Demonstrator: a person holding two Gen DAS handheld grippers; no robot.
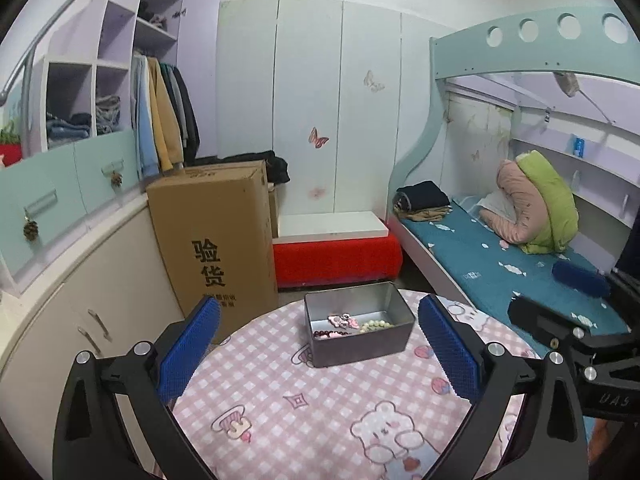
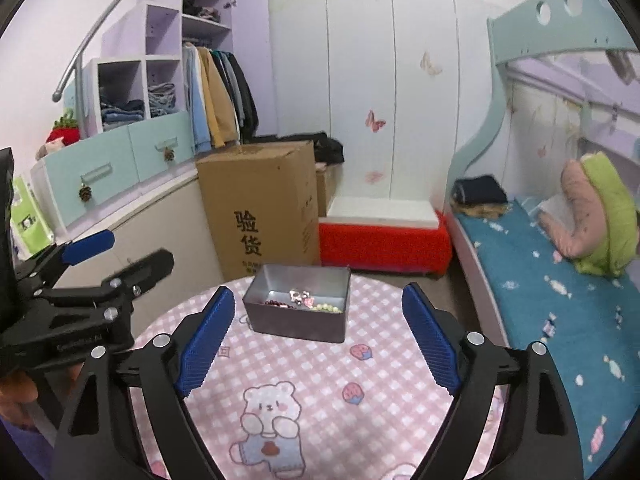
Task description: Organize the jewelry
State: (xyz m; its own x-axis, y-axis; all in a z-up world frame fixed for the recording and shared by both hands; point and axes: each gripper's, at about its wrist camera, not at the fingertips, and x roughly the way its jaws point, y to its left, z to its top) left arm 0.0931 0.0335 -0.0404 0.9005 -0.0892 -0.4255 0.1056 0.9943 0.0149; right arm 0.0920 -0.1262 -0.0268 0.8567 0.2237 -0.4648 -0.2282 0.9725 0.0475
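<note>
A grey metal tin (image 1: 360, 344) stands at the far side of a round table (image 1: 280, 408) covered in pink checked cloth. Inside lie a pearl bracelet (image 1: 376, 325), a pink charm piece (image 1: 342, 320) and dark red beads (image 1: 330, 335). My left gripper (image 1: 318, 304) hovers open over the table in front of the tin, nothing between its blue pads. In the right wrist view the same tin (image 2: 300, 320) holds the pearls (image 2: 326, 307) and the charm (image 2: 302, 297). My right gripper (image 2: 318, 292) is open and empty too. The left gripper (image 2: 136, 248) shows at the left edge, jaws apart.
A tall cardboard box (image 1: 212, 236) stands just behind the table, a red bench (image 1: 336, 256) beside it. A bed with a blue sheet (image 1: 500, 268) runs along the right. Cream cabinets (image 1: 60, 320) and a wardrobe (image 1: 160, 80) line the left.
</note>
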